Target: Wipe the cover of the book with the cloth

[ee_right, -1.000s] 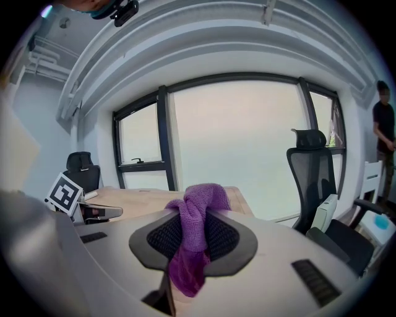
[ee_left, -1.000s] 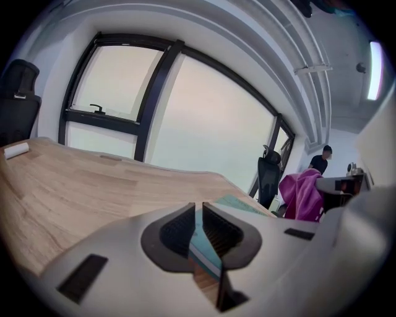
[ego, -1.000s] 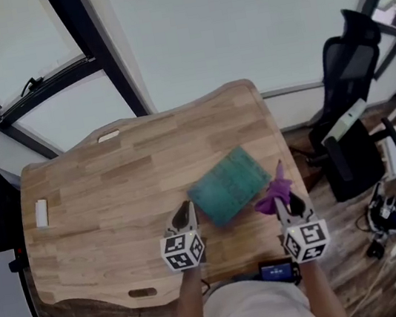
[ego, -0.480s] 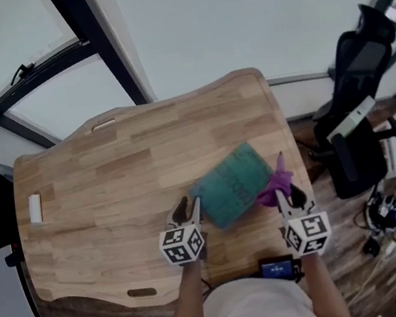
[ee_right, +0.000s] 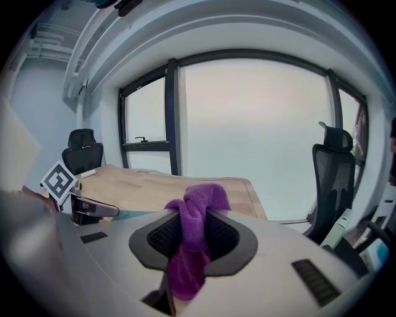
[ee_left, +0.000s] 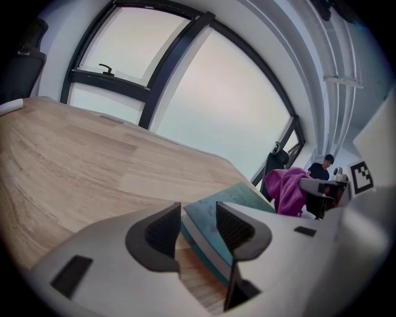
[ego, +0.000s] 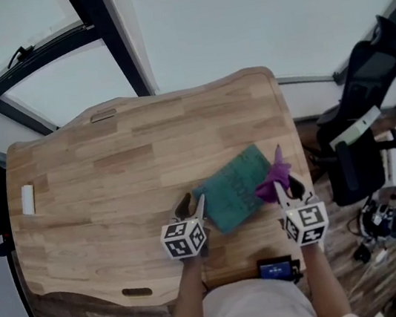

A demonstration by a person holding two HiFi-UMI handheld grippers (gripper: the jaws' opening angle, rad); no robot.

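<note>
**Head view.** Looking steeply down on a light wooden desk [ego: 111,176] with rounded corners, set by large windows. A teal hardcover book [ego: 233,189] lies flat and askew near the desk's front right. The left gripper [ego: 193,207], with a marker cube on its back, reaches the book's near left corner. The right gripper [ego: 287,190] is at the book's right edge, with a bunched purple cloth [ego: 273,177] standing up from its tip over the cover. A small white block [ego: 27,199] lies at the far left edge, well apart. A black office chair [ego: 365,81] stands to the right of the desk.

**Left gripper view.** The left gripper's [ee_left: 198,212] fingers [ee_left: 164,232] have just been opening and stand released, wide apart. The book's [ee_left: 244,197] corner sits between them without being clamped. The cloth [ee_left: 286,189] shows beyond the book's far end.

**Right gripper view.** The right gripper's [ee_right: 193,228] fingers [ee_right: 219,235] are clenched on the cloth [ee_right: 198,201], which is pinched upright between the pads. One end bulges above them and the other hangs below. The desk [ee_right: 154,184] stretches behind.
</note>
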